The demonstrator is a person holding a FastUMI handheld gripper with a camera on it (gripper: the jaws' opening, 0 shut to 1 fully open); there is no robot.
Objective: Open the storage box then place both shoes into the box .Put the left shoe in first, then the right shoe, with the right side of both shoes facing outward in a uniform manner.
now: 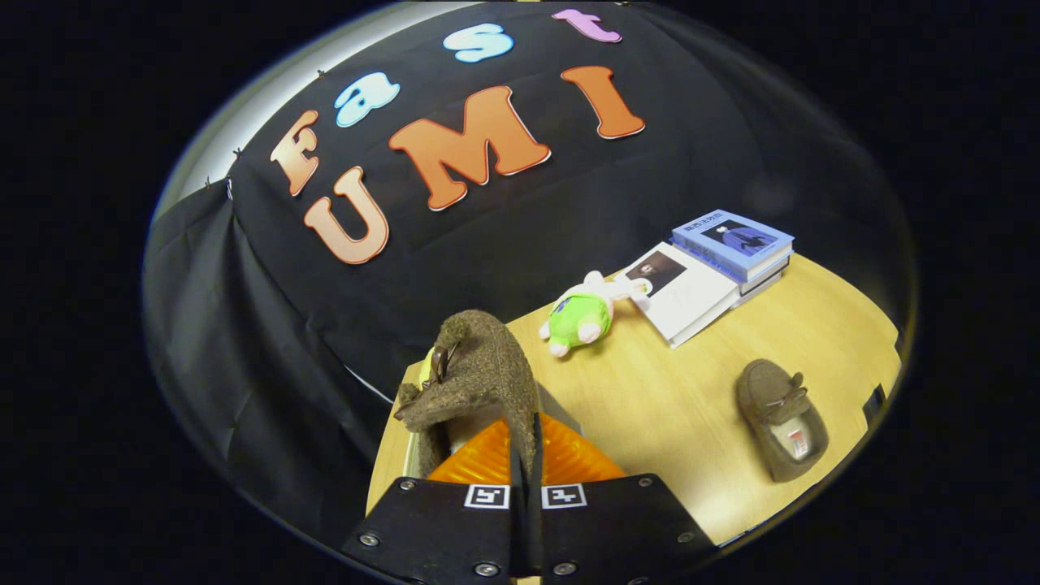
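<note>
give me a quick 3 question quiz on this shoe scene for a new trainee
1. True or false: the gripper has its orange fingers closed on the edge of a brown shoe.
2. Multiple choice: where is the second brown shoe? A) lying on the wooden table, off to the right of the fingers B) on top of the books C) between the fingers
3. Fill in: the green and white plush toy lies just left of a white ____, beyond the fingers.

Key
1. True: the fingers are nearly together with the held shoe's edge pinched between them.
2. A
3. book, beside the blue-covered stack of books.
</note>
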